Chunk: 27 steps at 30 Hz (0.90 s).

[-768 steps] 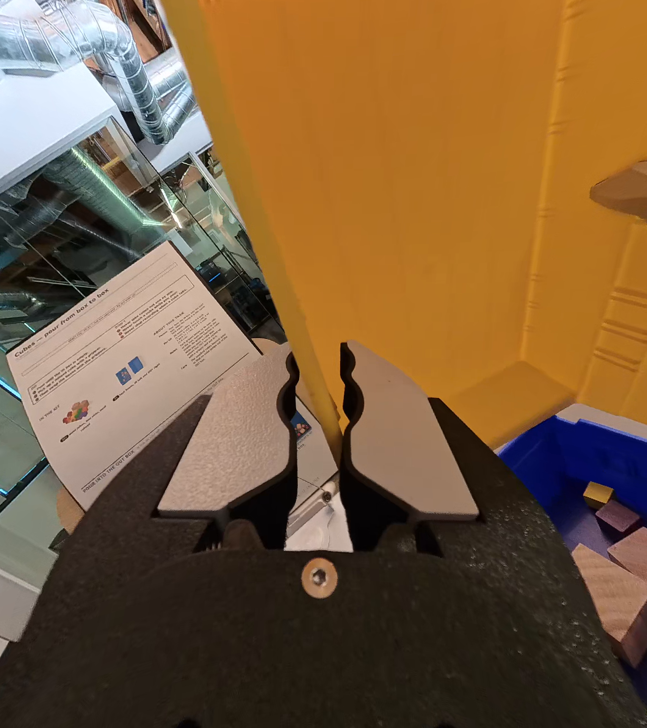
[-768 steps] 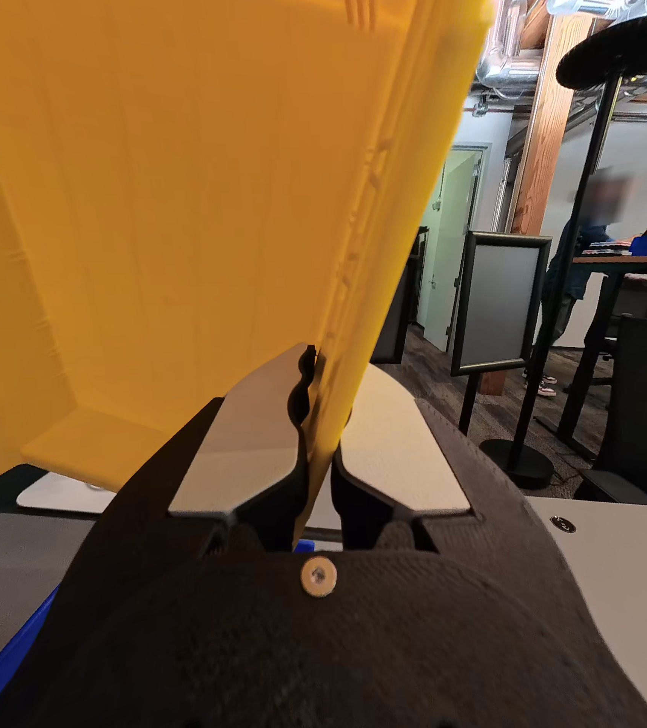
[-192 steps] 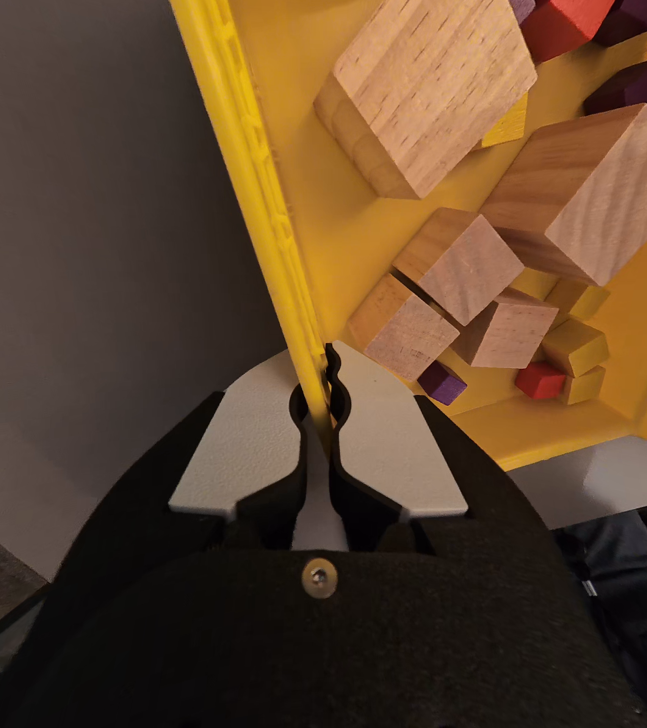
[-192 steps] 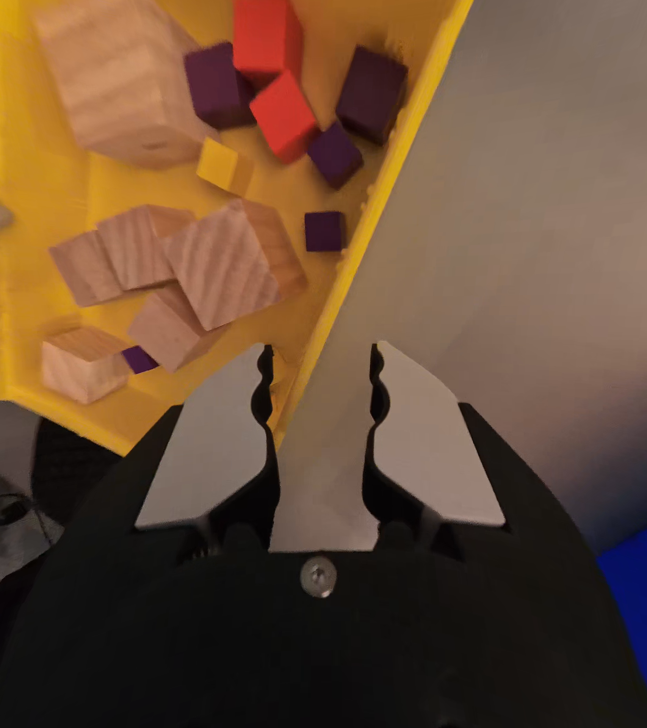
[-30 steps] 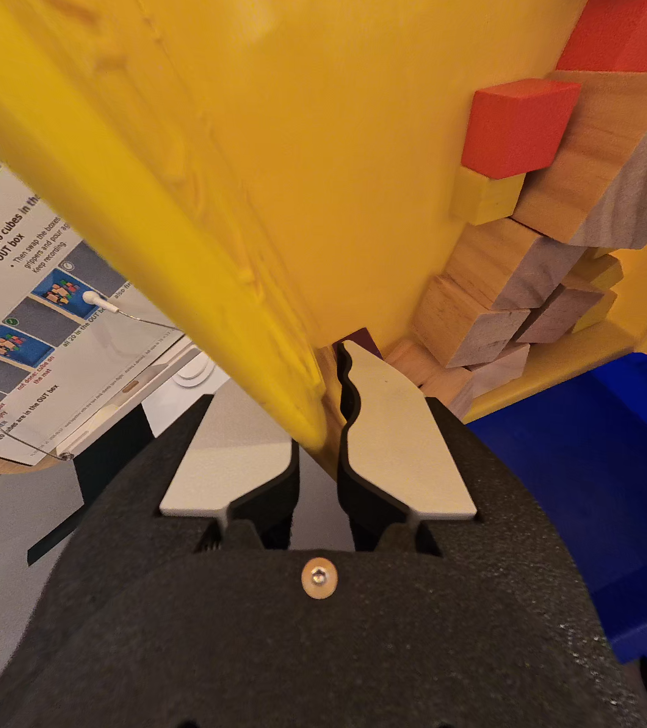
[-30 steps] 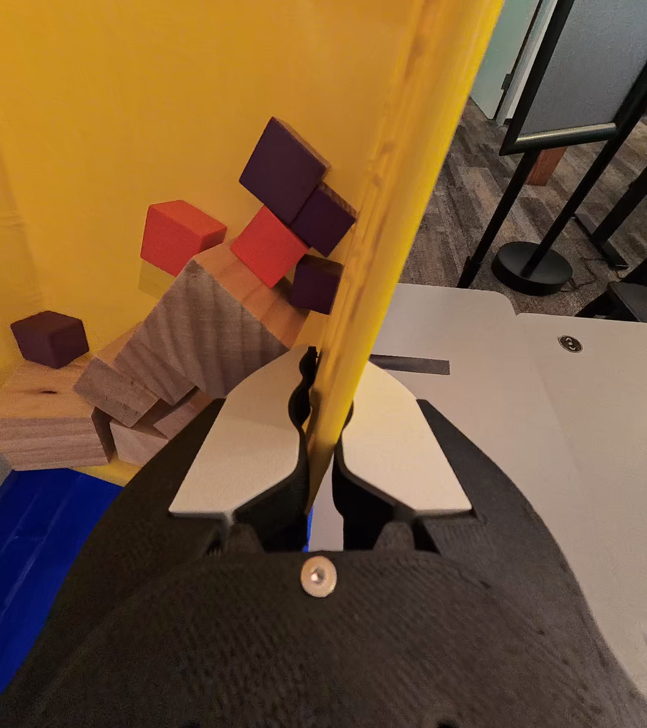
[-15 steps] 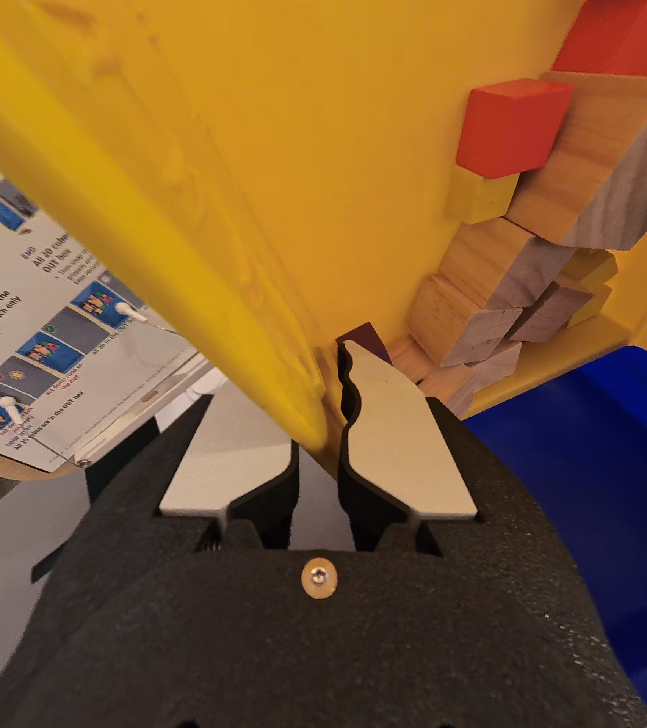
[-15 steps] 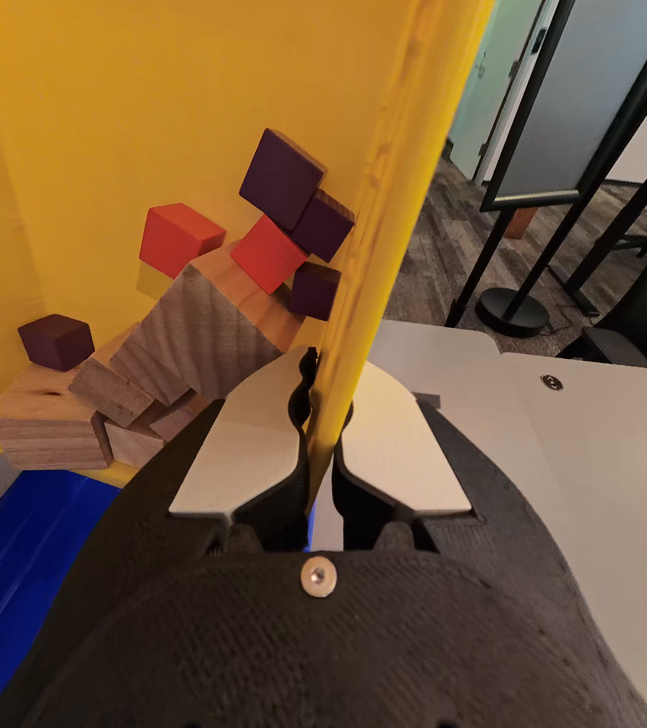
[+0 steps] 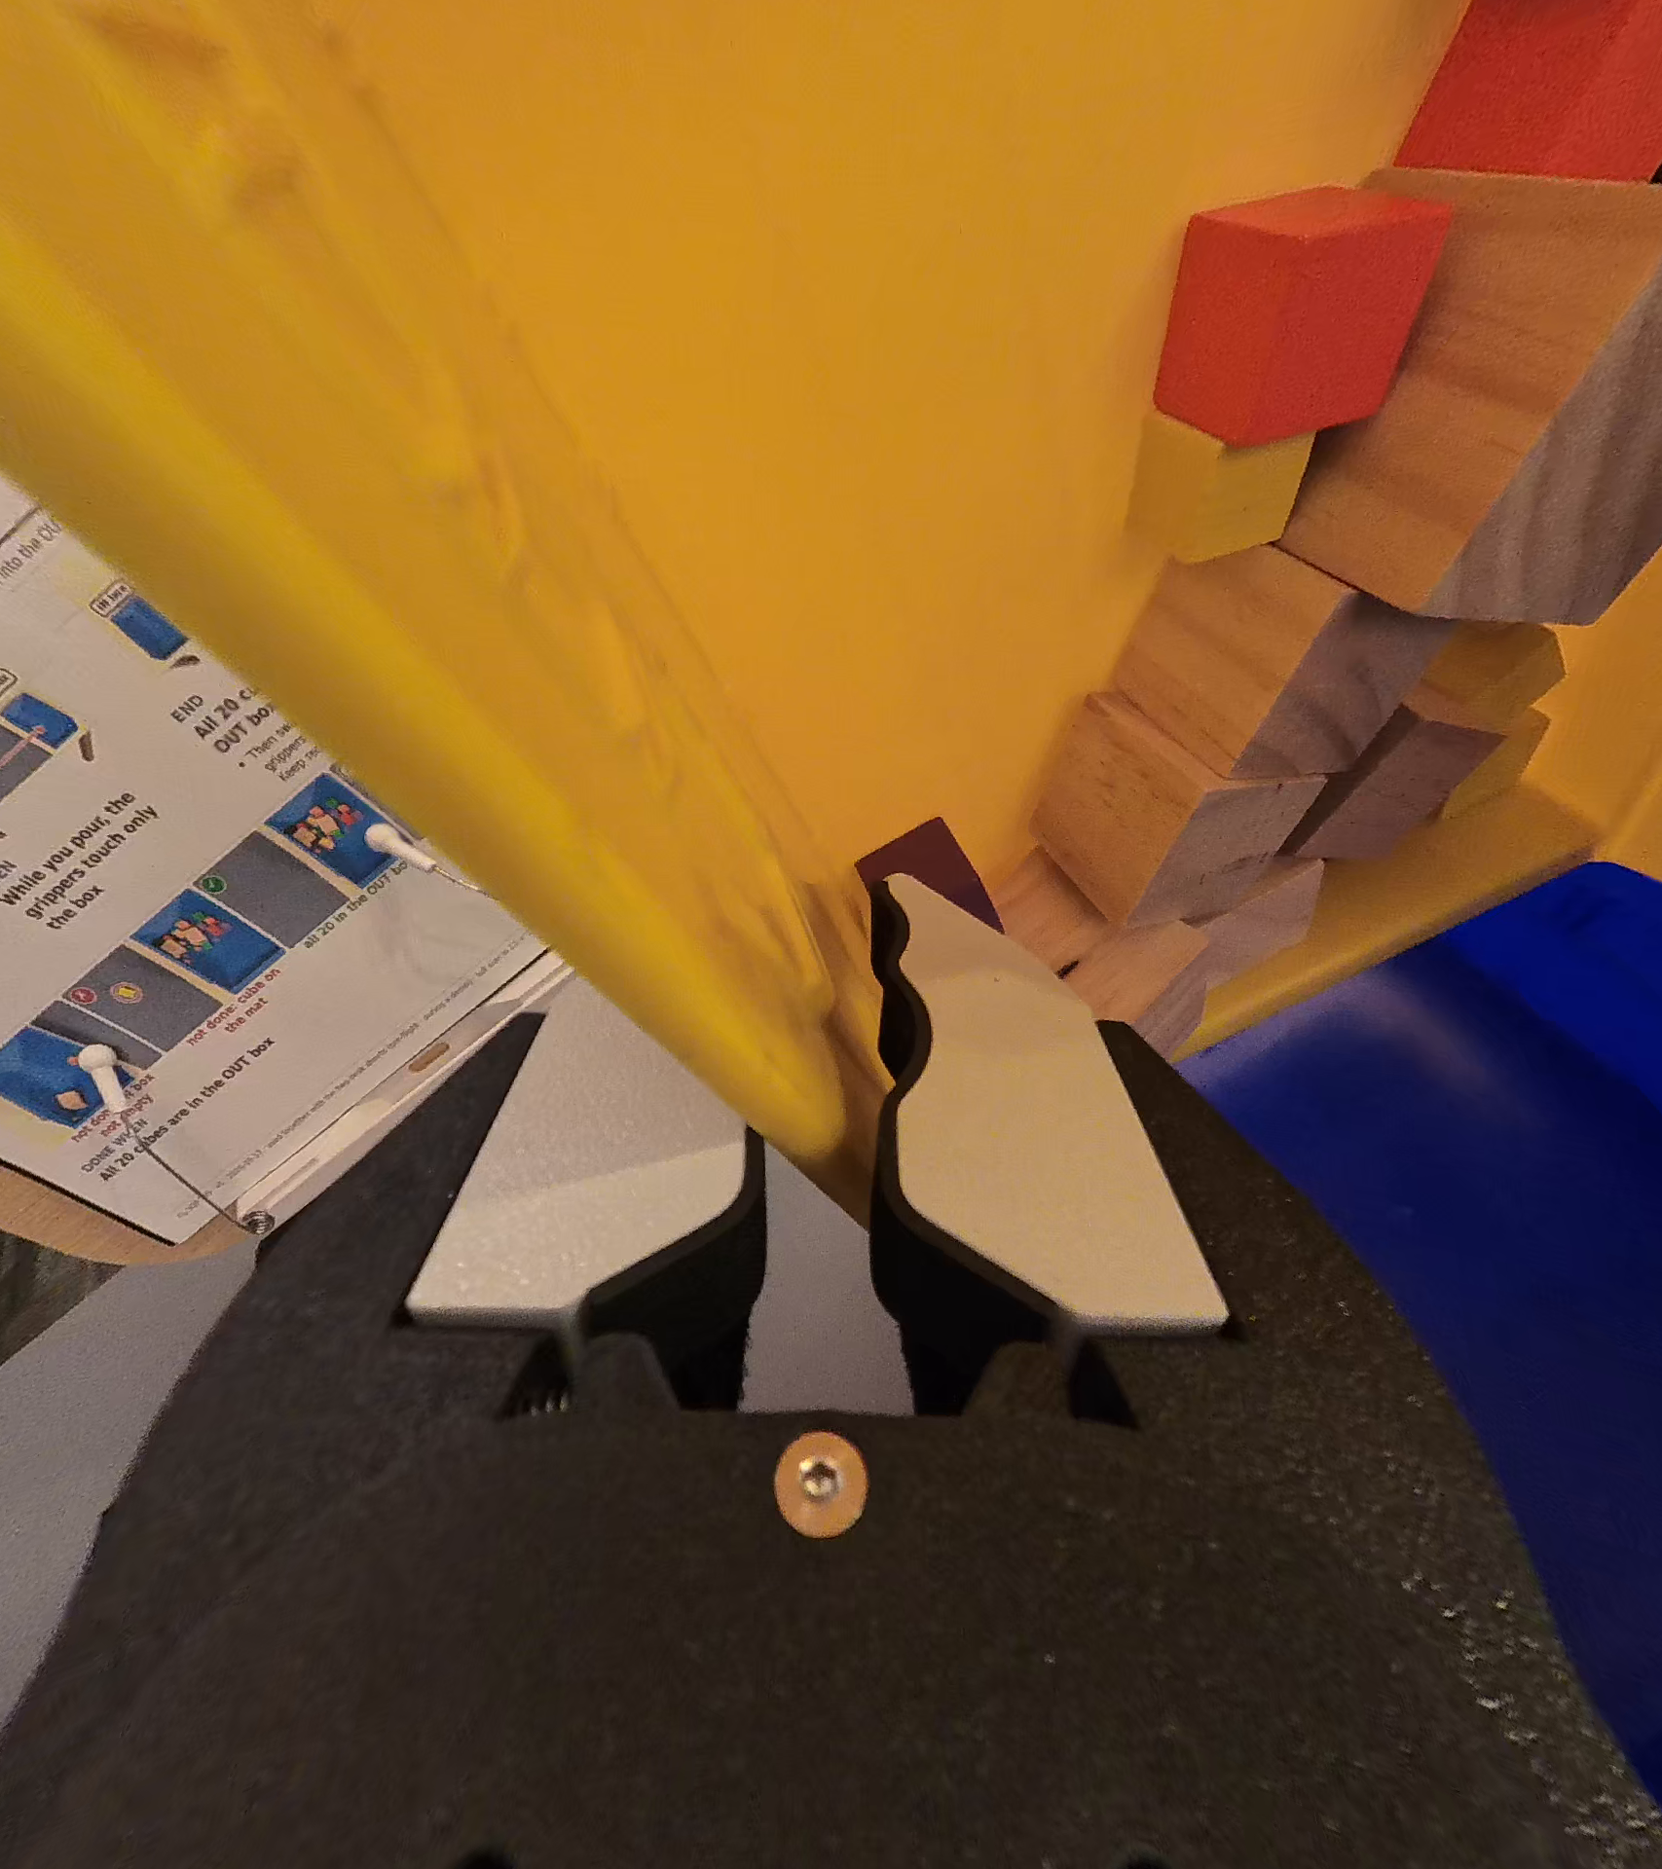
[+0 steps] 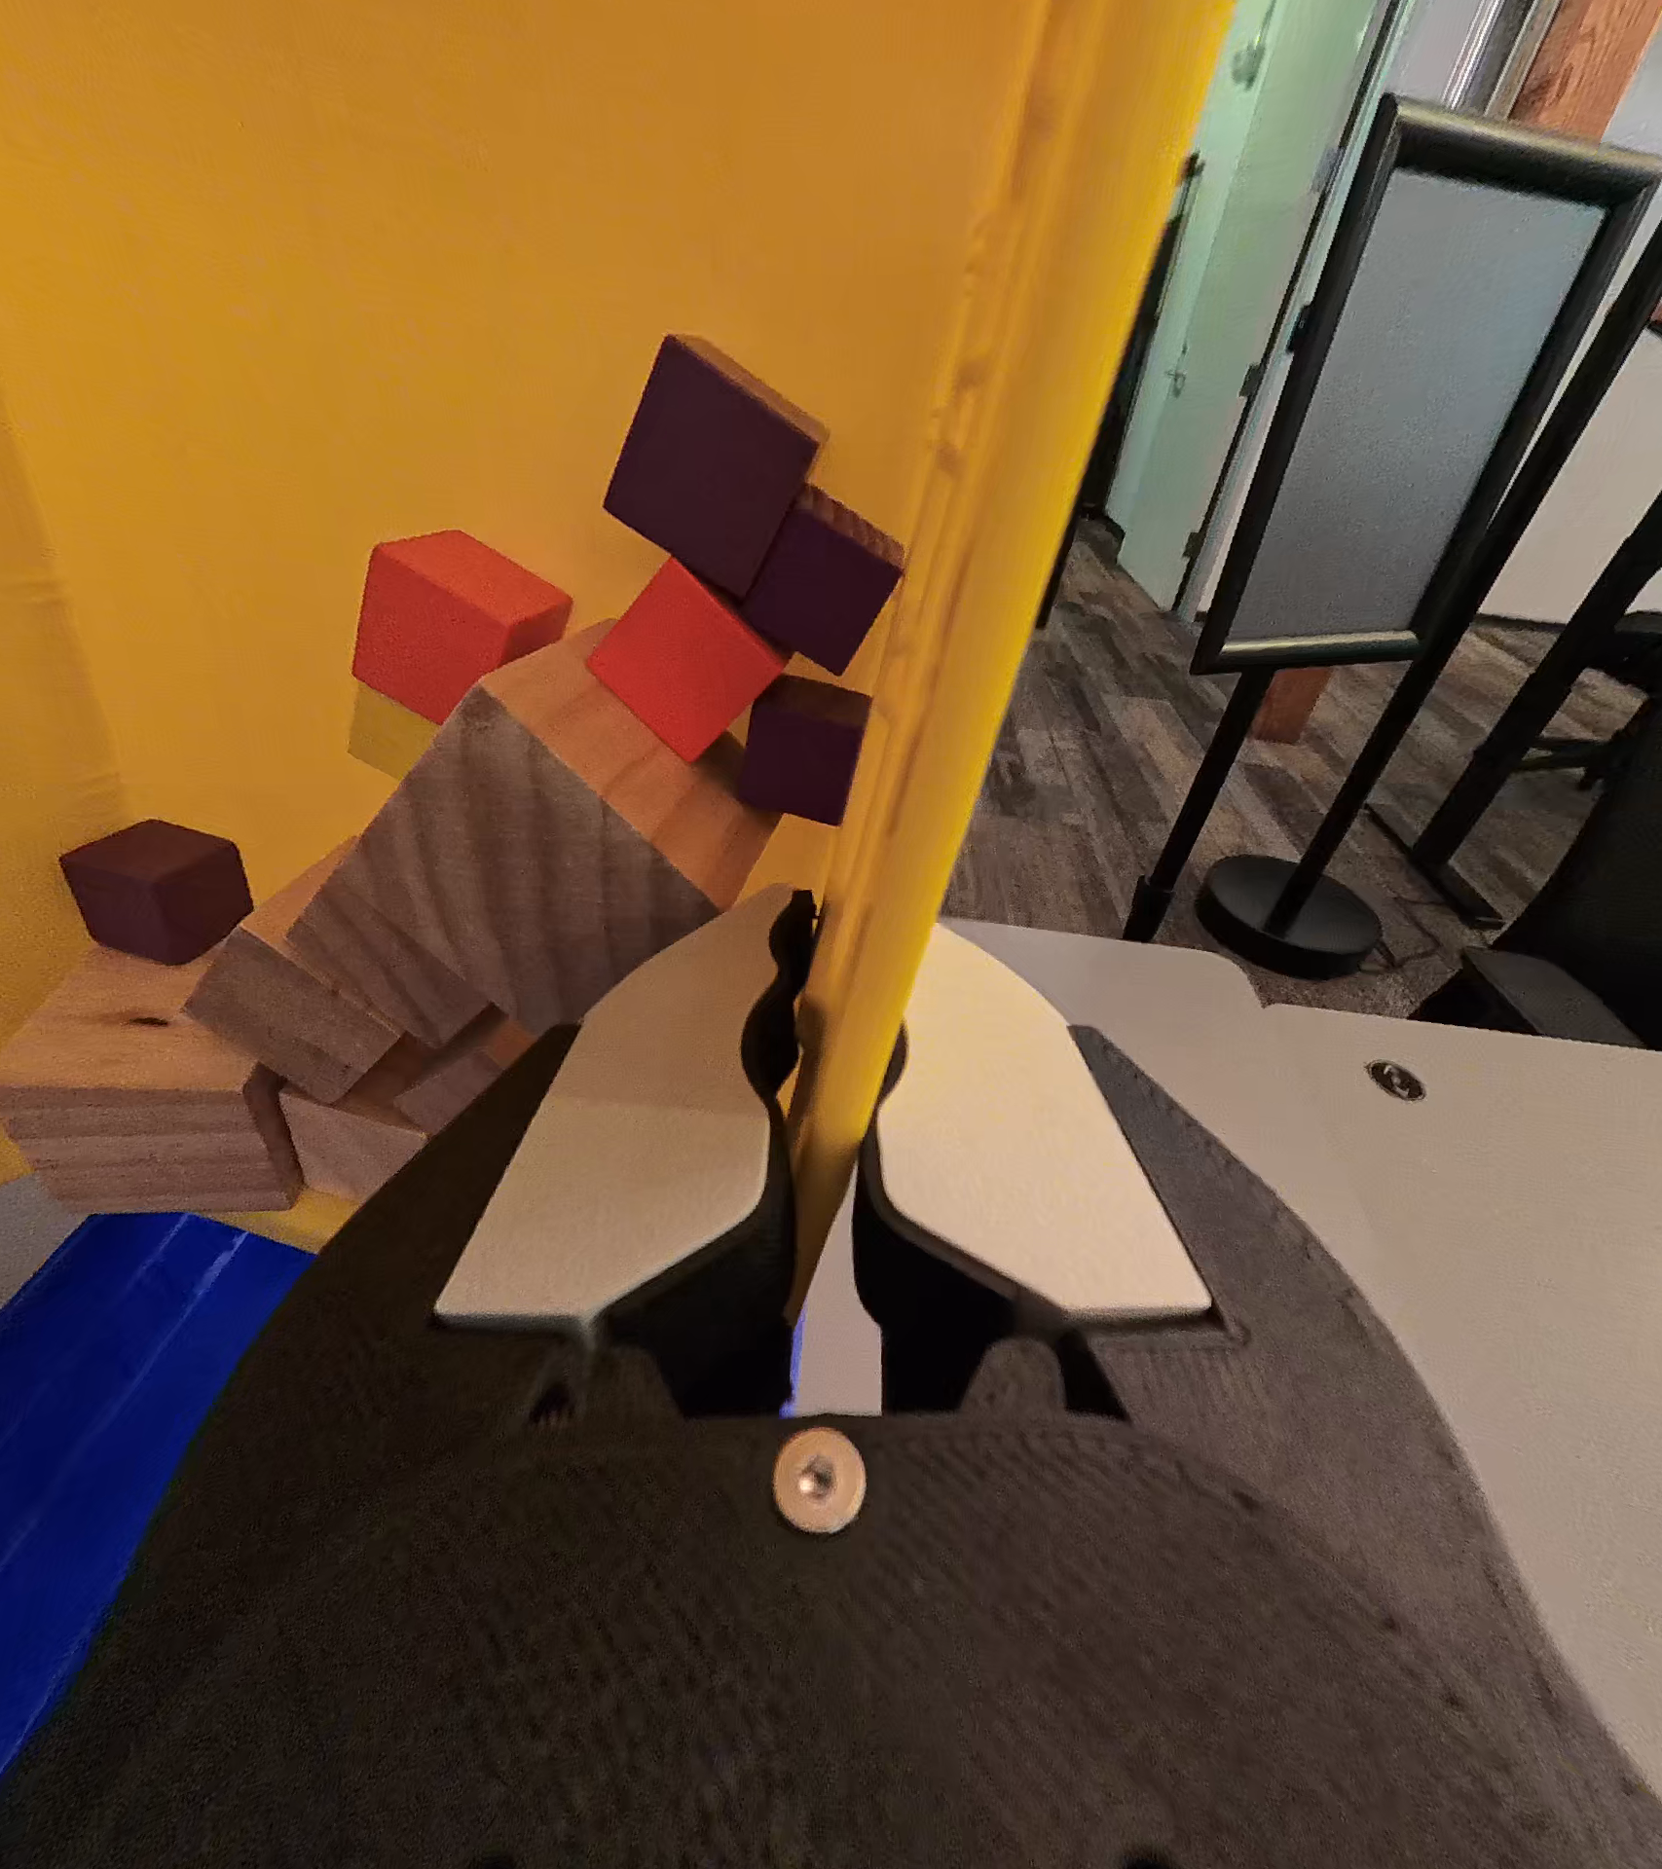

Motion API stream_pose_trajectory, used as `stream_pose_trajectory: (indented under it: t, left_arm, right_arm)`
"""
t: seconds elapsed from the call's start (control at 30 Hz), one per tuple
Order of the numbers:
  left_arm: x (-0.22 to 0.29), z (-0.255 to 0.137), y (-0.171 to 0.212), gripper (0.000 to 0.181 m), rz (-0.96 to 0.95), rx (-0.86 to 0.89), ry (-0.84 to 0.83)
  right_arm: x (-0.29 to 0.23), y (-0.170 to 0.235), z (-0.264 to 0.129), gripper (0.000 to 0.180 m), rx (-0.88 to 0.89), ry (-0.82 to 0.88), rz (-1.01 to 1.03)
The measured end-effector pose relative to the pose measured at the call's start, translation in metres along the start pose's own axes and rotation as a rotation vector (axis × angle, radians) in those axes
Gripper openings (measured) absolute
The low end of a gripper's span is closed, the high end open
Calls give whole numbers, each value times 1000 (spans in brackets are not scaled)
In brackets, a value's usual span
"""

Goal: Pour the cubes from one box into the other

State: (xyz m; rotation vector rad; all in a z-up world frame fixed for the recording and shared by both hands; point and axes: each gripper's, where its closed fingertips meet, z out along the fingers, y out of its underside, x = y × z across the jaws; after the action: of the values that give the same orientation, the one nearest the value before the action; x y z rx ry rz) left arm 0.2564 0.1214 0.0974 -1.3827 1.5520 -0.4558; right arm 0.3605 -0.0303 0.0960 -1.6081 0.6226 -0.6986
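The left gripper (image 9: pixel 847 1021) and the right gripper (image 10: pixel 832 1011) each clench a side wall of the tilted yellow box (image 9: pixel 705 303), filling the upper frame, its cubes (image 10: pixel 523 870) piled at the low edge above the blue box (image 9: pixel 1514 1163).

Printed instruction sheet (image 9: pixel 149 860) on a wooden board, white tabletop (image 10: pixel 1514 1264), black-framed sign stand (image 10: pixel 1433 384) — grey plank floor (image 10: pixel 1059 769)
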Motion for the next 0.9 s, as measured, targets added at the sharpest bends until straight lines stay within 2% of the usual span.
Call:
stream_pose_trajectory:
  t: [0.1,0.2,0.9]
  left_arm:
    - [4,-1,1,19,-29,-13,40]
    - [1,-1,-1,18,-1,2,12]
    - [8,9,8,20,-12,-21,34]
  right_arm:
    - [1,-3,-5,4,-33,21,-30]
    - [2,-1,-2,4,-12,-4,17]
    - [4,9,3,4,-49,-6,5]
